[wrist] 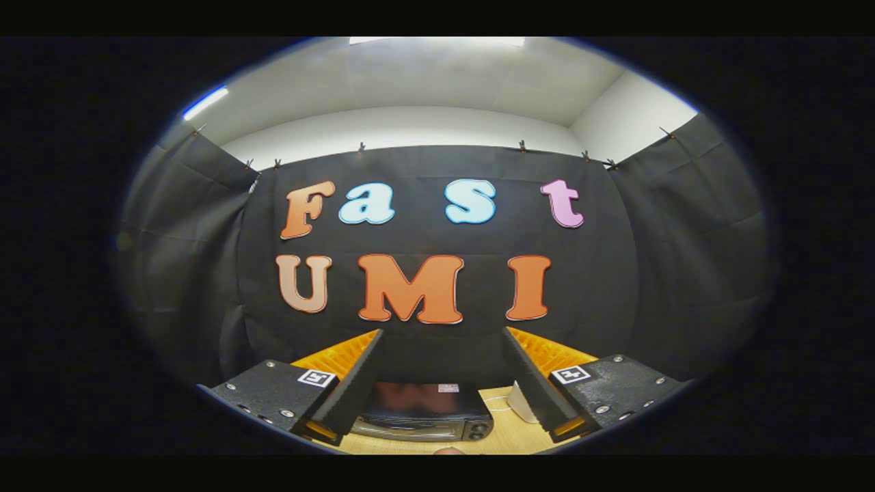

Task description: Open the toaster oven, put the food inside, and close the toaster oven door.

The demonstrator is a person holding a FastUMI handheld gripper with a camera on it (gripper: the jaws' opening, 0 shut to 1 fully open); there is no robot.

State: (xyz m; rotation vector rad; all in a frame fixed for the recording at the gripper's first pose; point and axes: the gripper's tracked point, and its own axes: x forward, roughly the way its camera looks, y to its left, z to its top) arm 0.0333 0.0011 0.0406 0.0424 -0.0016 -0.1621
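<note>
Jaws stand wide apart, holding nothing, raised above the wooden surface. Between them, low in the frame's bottom centre, sits the toaster oven: dark top, glass door facing forward and seemingly shut, knobs at its right end. A pale object stands just right of it, too small to identify. Door shut and jaws free fits both an approach to open it and food already enclosed; the oven's inside cannot be seen.
</note>
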